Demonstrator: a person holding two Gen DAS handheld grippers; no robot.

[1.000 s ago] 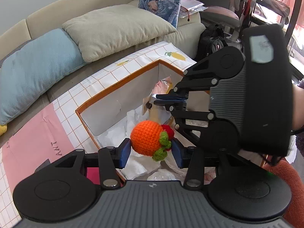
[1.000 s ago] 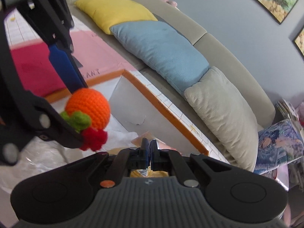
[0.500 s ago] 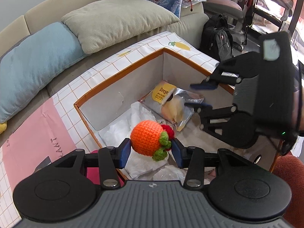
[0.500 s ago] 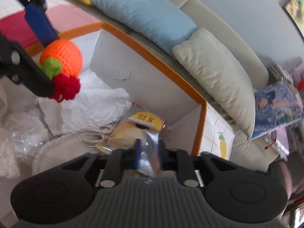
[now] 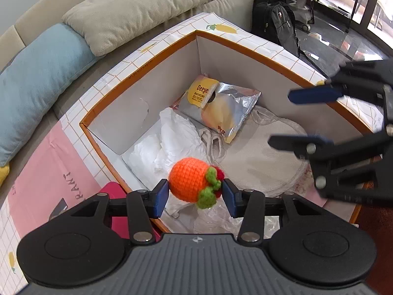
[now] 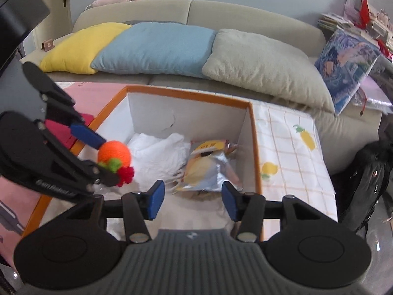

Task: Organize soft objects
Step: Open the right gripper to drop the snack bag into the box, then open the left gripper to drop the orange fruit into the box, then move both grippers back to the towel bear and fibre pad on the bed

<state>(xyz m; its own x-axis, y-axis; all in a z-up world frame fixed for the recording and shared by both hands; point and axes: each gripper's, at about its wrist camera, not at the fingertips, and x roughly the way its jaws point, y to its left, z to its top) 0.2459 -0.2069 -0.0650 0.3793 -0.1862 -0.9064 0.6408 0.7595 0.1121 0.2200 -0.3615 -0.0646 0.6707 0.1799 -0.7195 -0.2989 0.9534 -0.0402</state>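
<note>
Orange crochet fruit (image 5: pixel 190 182) sits clamped in left hand-held gripper (image 5: pixel 195 194); right hand-held gripper (image 6: pixel 192 200), just opened, seemingly empty.

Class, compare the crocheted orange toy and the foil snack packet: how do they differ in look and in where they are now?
The crocheted orange toy is round, knitted and matte; the foil snack packet is flat, shiny and printed. The toy is gripped above the box by the left tongs; the packet lies loose on the box floor, near its far corner. The right tongs are open and empty.

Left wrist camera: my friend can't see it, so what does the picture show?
The left gripper pinches an orange crochet fruit above an open box holding a silver snack packet and white wrapping. The right gripper hangs open at the right.
</note>
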